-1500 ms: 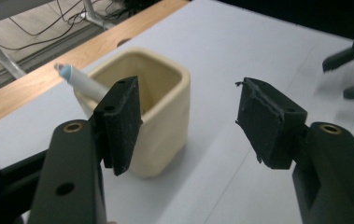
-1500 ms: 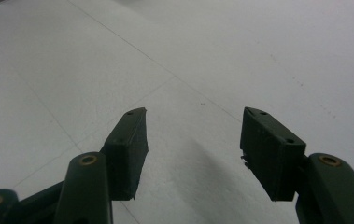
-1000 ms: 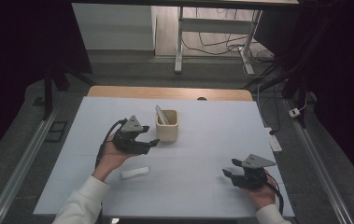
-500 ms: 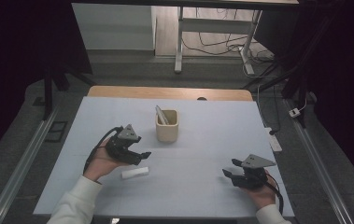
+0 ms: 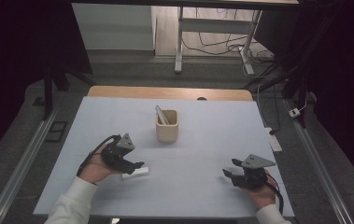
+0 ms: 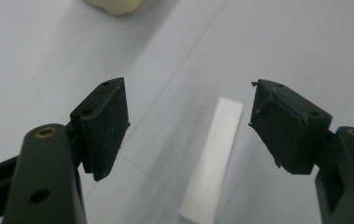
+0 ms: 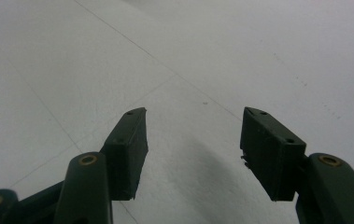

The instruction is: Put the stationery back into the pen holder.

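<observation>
Nearest the front edge of the table point(image 5: 202, 116), toward its right corner, the right gripper point(image 5: 229, 173) was held low over the bare sheet in a hand point(image 5: 258, 193), its jaws standing apart with nothing between them; in the right gripper view the right gripper point(image 7: 192, 140) was seen over plain pale surface crossed by faint lines. Slightly farther in, toward the left edge, the left gripper point(image 5: 137, 165) was held in the other hand point(image 5: 93, 168), tilted down toward a small white block point(image 5: 135, 173) that lay flat on the table. Its jaws had just been opening and stood wide. In the left gripper view the white block point(image 6: 210, 163) was seen lying on the surface below and between the black pads point(image 6: 102, 126) of the left gripper point(image 6: 188, 116), nearer the right-hand one, and was not pressed by either. Farther on, near the middle of the table, a beige cup point(image 5: 166, 126) stood upright, well apart from both grippers, with a pale stick point(image 5: 161, 115) leaning inside it against its left wall. The cup's base point(image 6: 115, 5) was also caught at the top edge of the left gripper view.
</observation>
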Demonstrator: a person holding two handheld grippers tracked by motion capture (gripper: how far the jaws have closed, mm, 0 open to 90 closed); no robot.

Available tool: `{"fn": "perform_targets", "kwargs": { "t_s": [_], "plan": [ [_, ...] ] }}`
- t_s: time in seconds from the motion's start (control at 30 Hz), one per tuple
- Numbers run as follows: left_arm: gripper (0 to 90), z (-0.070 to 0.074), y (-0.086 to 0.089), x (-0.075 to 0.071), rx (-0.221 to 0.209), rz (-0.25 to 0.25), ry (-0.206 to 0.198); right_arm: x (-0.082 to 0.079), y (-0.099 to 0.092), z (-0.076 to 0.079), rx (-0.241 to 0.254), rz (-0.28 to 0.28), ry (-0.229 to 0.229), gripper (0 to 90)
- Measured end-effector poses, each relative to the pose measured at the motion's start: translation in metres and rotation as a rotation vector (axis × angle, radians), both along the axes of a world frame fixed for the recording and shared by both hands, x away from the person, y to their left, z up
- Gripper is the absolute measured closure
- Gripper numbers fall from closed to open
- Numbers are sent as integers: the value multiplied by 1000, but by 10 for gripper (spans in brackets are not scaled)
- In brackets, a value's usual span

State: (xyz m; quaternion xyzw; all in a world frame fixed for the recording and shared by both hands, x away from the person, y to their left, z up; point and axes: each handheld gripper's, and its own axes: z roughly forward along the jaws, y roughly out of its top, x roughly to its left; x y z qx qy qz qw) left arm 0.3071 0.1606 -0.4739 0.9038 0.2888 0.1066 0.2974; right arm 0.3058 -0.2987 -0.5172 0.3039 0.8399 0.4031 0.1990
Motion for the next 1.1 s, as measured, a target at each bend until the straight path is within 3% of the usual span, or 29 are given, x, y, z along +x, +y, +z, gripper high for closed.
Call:
{"fn": "perform_targets", "kwargs": {
  "t_s": [0.17, 0.63, 0.9, 1.1],
  "plan": [
    [304, -7, 5, -3, 26, -17, 43, 0, 0, 0, -4, 0, 0, 410],
    [315, -24, 2, -5, 131, -67, 97, 0, 0, -1, -1, -1, -4, 411],
    [407, -31, 1, -5, 159, -106, 137, 0, 0, -1, -5, 1, -1, 410],
    [444, -36, -1, -5, 212, -126, 147, 0, 1, -1, -3, 1, 0, 410]
  ]
}}
